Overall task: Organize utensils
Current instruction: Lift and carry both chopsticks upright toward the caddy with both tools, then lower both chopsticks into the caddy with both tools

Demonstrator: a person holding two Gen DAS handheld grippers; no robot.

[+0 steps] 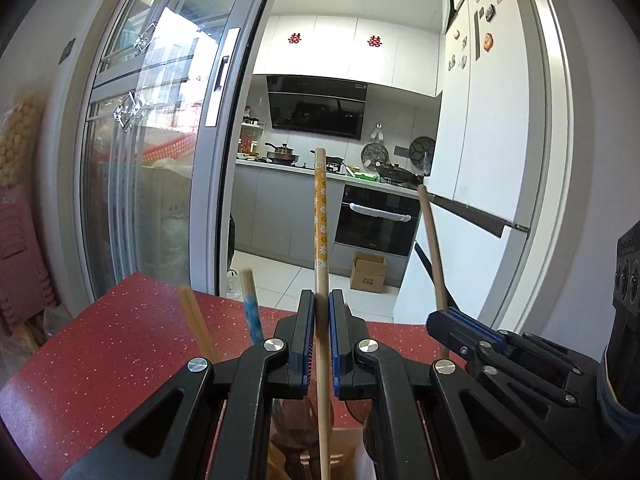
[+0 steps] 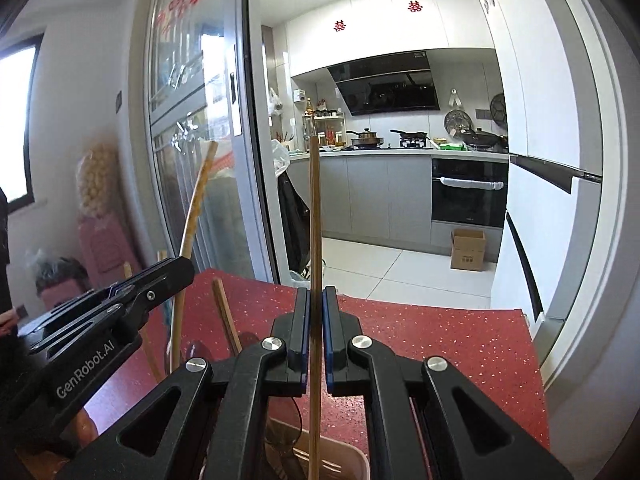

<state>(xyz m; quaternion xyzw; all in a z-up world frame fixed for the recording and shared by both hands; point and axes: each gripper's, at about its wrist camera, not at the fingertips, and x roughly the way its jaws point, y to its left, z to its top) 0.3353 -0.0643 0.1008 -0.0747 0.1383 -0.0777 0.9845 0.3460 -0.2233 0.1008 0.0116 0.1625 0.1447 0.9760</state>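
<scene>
My left gripper (image 1: 321,304) is shut on a wooden utensil with a yellow flowered handle (image 1: 321,208), held upright over a utensil holder (image 1: 344,448) at the bottom edge. My right gripper (image 2: 316,300) is shut on a thin brown chopstick (image 2: 314,208), also upright above the beige holder (image 2: 340,464). The right gripper shows in the left wrist view (image 1: 452,316), closed on its brown stick (image 1: 432,240). The left gripper shows in the right wrist view (image 2: 176,268) with the yellow handle (image 2: 198,196). A blue-handled utensil (image 1: 251,304) and wooden chopsticks (image 1: 196,320) stand in the holder.
The holder stands on a red speckled table (image 1: 100,352) whose far edge faces a kitchen doorway. A glass sliding door (image 1: 160,140) is to the left, a white fridge (image 1: 480,140) to the right. A cardboard box (image 1: 368,272) sits on the kitchen floor.
</scene>
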